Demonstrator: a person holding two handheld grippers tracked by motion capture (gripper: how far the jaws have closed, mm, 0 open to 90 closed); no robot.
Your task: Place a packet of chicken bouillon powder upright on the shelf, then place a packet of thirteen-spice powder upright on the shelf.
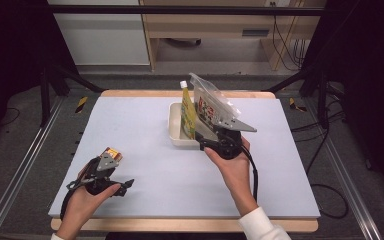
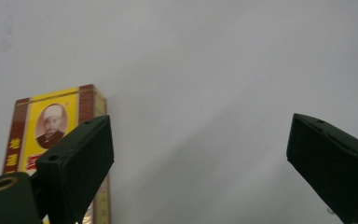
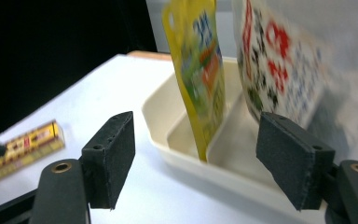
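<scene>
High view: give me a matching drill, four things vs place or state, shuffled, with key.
Things:
1. yellow pouch
2. clear bag
3. small box
4. right hand-held gripper

Places or states:
A. lying on the mat by the left hand-held gripper
B. open, at the near rim of the white tray
C. upright in the tray, white cap on top
D. leaning in the tray's right part

Pairs: 1-C, 2-D, 3-A, 4-B

Even overhead light falls on the pale surface (image 1: 145, 130); surroundings are dark. Soft shadows lie beneath the hands. In the right gripper view, the printed bag (image 3: 279, 65) and yellow pouch (image 3: 200, 70) are motion-blurred. The left gripper view is hazy, low-contrast.
</scene>
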